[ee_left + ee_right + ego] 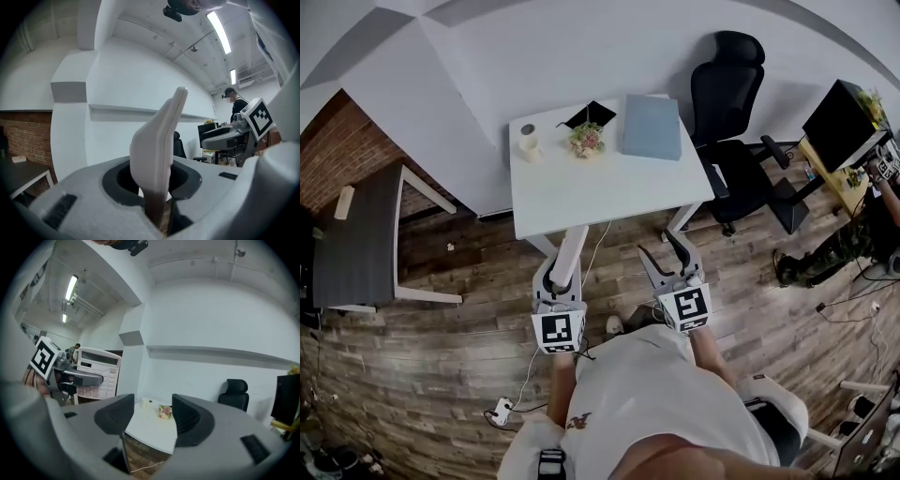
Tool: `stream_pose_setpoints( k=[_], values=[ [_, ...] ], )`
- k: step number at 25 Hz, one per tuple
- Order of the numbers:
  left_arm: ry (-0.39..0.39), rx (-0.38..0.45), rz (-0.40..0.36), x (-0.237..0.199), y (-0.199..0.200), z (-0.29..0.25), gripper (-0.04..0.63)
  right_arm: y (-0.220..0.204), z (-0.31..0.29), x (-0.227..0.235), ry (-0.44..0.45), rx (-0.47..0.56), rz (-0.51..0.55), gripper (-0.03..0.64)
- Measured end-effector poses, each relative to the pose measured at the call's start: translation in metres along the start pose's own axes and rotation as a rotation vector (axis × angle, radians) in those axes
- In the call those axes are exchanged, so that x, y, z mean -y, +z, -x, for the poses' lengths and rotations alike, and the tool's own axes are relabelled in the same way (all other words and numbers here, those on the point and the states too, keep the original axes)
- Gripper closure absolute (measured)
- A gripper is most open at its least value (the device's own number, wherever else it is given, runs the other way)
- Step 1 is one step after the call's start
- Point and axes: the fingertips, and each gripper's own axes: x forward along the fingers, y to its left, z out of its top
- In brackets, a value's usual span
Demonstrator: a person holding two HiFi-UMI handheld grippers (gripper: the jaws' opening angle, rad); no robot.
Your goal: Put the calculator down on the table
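A white calculator (574, 246) stands on edge between the jaws of my left gripper (565, 272), which is shut on it. In the left gripper view the calculator (157, 140) rises edge-on from the left gripper (157, 187). The right gripper view shows its display and keys (96, 371) off to the left. My right gripper (667, 258) is beside it, open and holding nothing; through the right gripper (149, 416) the table shows. The white table (609, 187) lies ahead of both grippers, which hang over the wooden floor short of its near edge.
A white cup (528, 141), a small flower pot (587, 139), a black object (592, 114) and a blue-grey folder (652, 127) sit along the table's far side. A black office chair (731, 122) stands to the right, a dark desk (356, 234) to the left, and a person (853, 234) at far right.
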Motion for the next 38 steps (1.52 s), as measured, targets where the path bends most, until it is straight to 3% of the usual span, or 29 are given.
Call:
stream_pose_setpoints(
  k=[15,38],
  values=[
    [0.023,-0.025,0.003,-0.027,-0.010,-0.044,0.486,-0.010,-0.060,0.012,0.046,-0.021,-0.006,0.362],
    [0.082,-0.051,-0.015,-0.061,-0.003,-0.149,0.486,-0.007,-0.157,0.083,0.096,-0.013,-0.010,0.371]
  ],
)
